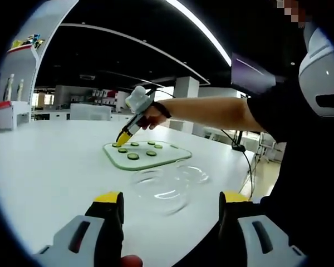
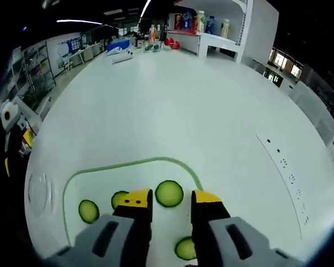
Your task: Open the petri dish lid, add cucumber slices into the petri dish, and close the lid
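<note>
A glass cutting board (image 1: 175, 155) with a green rim lies on the white table and carries several cucumber slices (image 1: 133, 157). Nearer to me stand two clear round pieces, the petri dish (image 1: 158, 190) and, beside it, what looks like its lid (image 1: 193, 173). My left gripper (image 1: 171, 197) hovers open over the near table edge, holding nothing. My right gripper (image 1: 121, 139), in a person's hand, points down at the board's far corner. In the right gripper view its jaws (image 2: 171, 199) stand apart over the board (image 2: 128, 164), a cucumber slice (image 2: 169, 193) just beyond the tips. The dish (image 2: 39, 192) lies left.
A person's forearm (image 1: 211, 111) reaches across from the right. A black cable (image 1: 247, 161) hangs off the table's right edge. Shelves with bottles (image 2: 203, 23) and red items (image 2: 170, 41) stand at the far end. Socket plates (image 2: 284, 164) are set into the tabletop.
</note>
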{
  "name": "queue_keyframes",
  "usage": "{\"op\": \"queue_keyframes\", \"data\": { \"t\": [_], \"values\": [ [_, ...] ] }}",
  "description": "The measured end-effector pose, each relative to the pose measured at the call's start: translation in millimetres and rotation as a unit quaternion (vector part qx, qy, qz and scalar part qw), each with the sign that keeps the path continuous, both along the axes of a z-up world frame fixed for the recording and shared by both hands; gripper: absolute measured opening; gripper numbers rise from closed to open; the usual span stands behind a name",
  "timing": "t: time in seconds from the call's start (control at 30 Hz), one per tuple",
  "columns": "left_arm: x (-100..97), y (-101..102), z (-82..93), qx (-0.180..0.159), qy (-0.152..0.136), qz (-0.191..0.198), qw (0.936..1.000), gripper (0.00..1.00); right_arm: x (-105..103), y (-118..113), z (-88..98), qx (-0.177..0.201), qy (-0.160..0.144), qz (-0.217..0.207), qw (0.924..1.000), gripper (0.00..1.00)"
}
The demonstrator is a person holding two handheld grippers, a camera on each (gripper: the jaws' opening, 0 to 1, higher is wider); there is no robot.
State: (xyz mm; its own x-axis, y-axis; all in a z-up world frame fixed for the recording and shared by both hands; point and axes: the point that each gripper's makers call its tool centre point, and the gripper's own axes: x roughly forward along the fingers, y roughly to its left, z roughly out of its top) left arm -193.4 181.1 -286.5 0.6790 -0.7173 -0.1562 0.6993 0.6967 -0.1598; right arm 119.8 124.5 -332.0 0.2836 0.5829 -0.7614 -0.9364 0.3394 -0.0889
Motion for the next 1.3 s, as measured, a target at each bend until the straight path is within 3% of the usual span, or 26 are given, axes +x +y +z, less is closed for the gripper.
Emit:
{"op": "queue_keyframes", "data": {
  "t": [0.57, 1.3],
  "values": [
    [1.8, 3, -4.3, -0.004, 0.007, -0.002, 1.0000, 0.69, 2, 5, -5.2, 0.010, 0.024, -0.003, 0.9997, 0.20],
    [-3.1, 4, -2.5, -0.006, 0.007, 0.003, 1.0000, 0.68, -5, 2, 1.2, 0.014, 0.008, -0.003, 0.9999, 0.19]
  ]
}}
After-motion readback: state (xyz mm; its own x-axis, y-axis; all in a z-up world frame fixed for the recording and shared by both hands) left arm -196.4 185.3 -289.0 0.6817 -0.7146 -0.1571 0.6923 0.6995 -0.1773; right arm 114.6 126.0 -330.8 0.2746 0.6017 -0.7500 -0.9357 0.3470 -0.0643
